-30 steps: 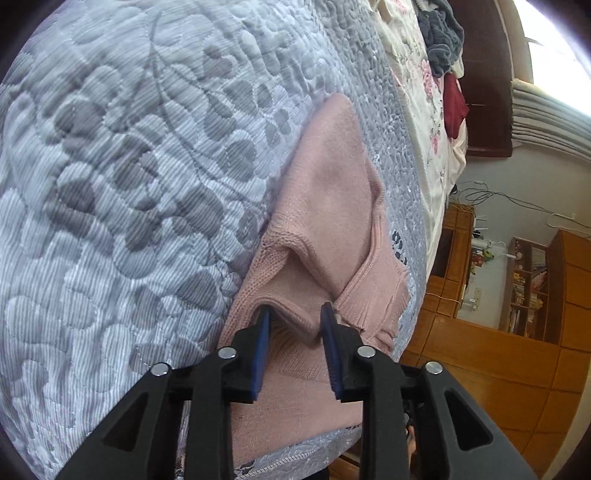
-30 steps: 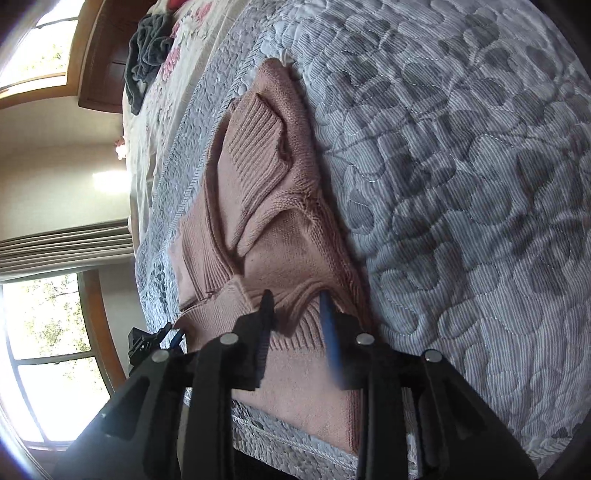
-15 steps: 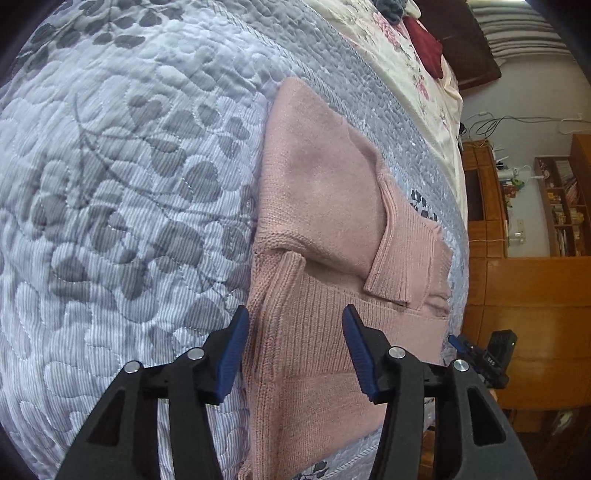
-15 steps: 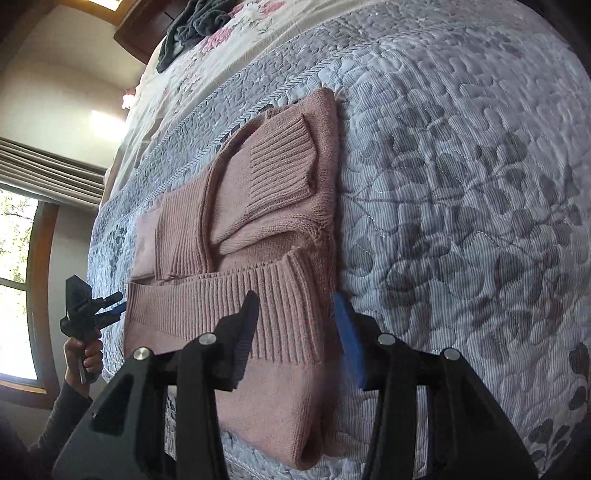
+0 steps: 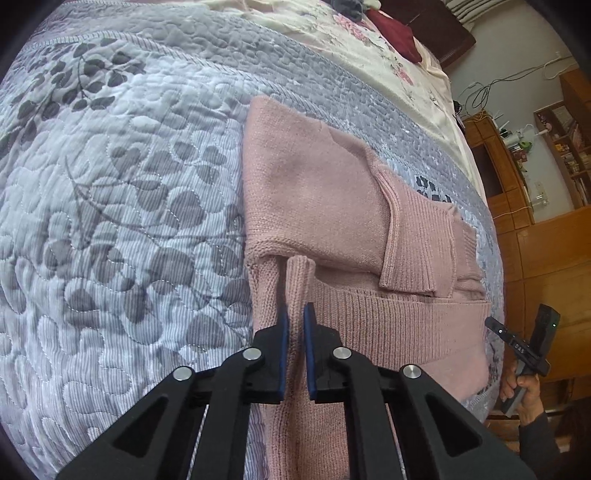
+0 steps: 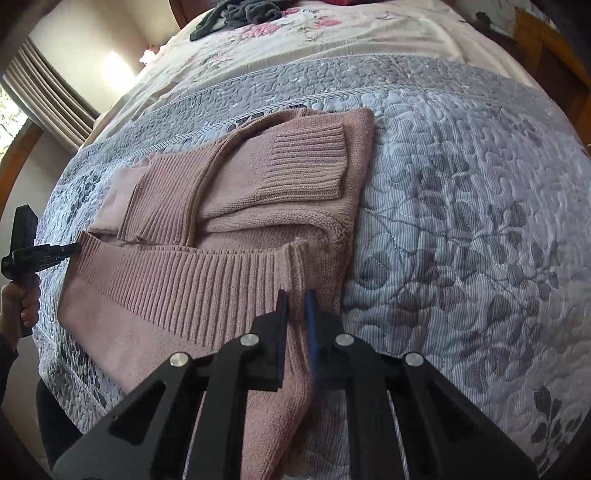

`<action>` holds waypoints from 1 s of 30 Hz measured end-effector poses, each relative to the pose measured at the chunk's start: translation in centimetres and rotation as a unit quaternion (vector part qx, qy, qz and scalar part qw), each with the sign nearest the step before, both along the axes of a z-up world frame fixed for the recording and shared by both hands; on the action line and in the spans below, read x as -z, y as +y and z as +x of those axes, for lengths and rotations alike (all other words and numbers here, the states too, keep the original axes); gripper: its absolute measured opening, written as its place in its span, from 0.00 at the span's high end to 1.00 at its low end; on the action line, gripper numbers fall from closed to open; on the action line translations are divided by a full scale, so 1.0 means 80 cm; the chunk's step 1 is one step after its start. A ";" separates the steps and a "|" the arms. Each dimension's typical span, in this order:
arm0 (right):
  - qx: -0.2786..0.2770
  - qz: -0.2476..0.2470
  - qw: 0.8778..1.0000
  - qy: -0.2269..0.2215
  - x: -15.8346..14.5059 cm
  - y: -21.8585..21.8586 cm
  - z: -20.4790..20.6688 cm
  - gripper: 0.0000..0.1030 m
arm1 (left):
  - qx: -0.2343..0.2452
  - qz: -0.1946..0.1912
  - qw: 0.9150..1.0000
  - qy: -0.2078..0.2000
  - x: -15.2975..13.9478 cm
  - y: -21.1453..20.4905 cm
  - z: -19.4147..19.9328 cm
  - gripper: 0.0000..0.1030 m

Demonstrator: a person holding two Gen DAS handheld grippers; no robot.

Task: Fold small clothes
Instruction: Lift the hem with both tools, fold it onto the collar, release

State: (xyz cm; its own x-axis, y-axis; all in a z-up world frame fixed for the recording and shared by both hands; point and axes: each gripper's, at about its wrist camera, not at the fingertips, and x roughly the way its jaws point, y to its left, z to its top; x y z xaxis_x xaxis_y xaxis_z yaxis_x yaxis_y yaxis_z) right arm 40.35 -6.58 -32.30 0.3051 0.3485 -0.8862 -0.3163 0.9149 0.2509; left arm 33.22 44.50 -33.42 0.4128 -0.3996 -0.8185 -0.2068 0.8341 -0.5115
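Pink knit sweater [image 5: 325, 206], partly folded on the quilted bed [image 5: 122, 192]: soft, light and limp, it sags unless held at both ribbed hem corners, where the left gripper [image 5: 294, 325] and right gripper [image 6: 295, 306] pinch narrowly.

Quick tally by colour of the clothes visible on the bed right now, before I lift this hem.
Pink: 1, the sweater both grippers pinch at its ribbed hem
Dark grey: 1, a garment heaped at the far end
Dark red: 1, a garment near the headboard
Total: 3
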 end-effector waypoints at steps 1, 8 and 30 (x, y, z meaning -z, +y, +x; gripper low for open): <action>0.003 0.004 1.000 -0.005 -0.005 -0.005 -0.002 0.93 | -0.004 -0.004 1.000 -0.012 -0.007 0.000 -0.004 0.93; -0.001 0.023 0.998 -0.065 -0.077 -0.010 -0.017 0.93 | -0.006 -0.024 0.993 -0.115 -0.093 0.004 -0.027 0.94; 0.080 0.001 0.994 -0.068 -0.083 0.006 0.204 1.00 | -0.020 0.010 0.995 -0.098 -0.084 0.046 0.205 0.95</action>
State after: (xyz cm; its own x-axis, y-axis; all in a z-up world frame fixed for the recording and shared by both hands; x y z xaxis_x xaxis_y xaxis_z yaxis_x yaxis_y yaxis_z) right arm 56.68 -6.07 -25.64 0.4743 0.2873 -0.8322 -0.1979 0.9558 0.2173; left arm 49.59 48.18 -26.66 0.5809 -0.3641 -0.7280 -0.1386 0.8371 -0.5292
